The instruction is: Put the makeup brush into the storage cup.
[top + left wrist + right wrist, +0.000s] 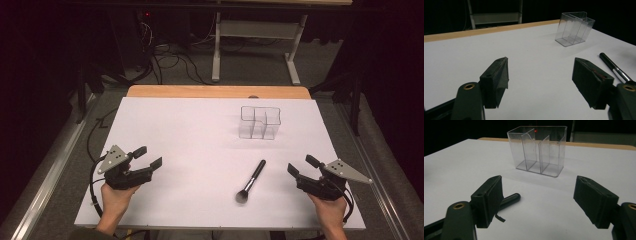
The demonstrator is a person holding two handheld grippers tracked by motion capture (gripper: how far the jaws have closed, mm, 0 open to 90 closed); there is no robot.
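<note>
A black makeup brush (251,181) lies on the white table (200,130), bristles toward the front edge and handle pointing up and right. Its handle (614,67) shows at the right of the left gripper view, and its tip (510,199) peeks from behind a jaw in the right gripper view. A clear plastic organizer with compartments (260,122) stands upright at the back right (575,28) (540,151). My left gripper (150,157) is open near the front left, empty. My right gripper (303,165) is open at the front right, just right of the brush, holding nothing.
A wooden strip (217,91) runs along the table's far edge. Beyond it a white desk frame (255,45) and cables lie on the floor. A metal rail (55,160) borders the left side.
</note>
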